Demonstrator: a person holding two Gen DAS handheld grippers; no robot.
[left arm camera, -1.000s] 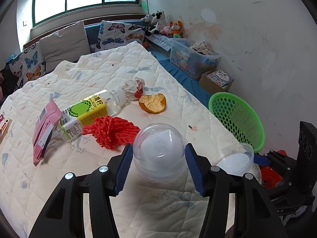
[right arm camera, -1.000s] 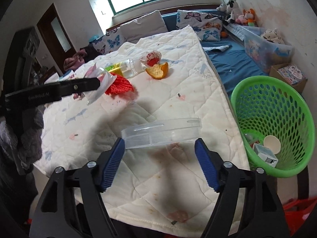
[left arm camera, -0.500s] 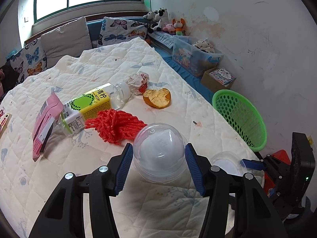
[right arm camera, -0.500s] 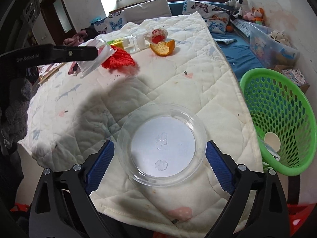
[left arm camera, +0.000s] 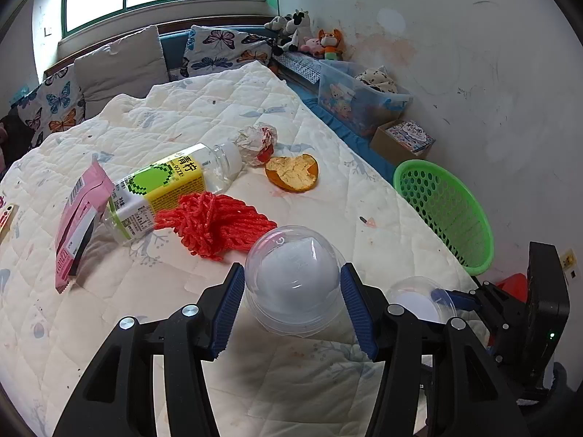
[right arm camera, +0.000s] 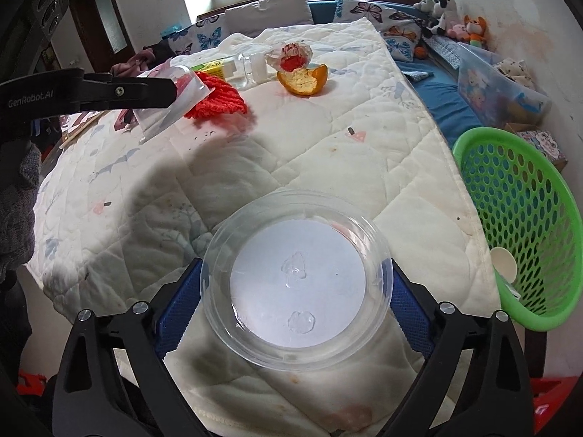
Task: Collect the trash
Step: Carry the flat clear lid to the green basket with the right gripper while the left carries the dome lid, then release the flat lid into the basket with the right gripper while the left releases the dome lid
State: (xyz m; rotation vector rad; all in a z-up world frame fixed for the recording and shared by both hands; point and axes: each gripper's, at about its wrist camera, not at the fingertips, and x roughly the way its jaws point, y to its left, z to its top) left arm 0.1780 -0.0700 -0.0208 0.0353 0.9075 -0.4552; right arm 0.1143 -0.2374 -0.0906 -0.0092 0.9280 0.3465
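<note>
The left tongs clamp a clear dome over the bed; the right tongs clamp a clear dish near the basket. Thin, slick plastic could buckle or pop free under a harder squeeze, landing short of the basket.

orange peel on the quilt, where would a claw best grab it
Grip the orange peel across its raised curled rim, coming down from above. It lies cup-like with the pith up, so its thin upstanding edges give the fingers something to pinch. Approach from the near, open side; the crumpled wrapper crowds the far side.
</note>
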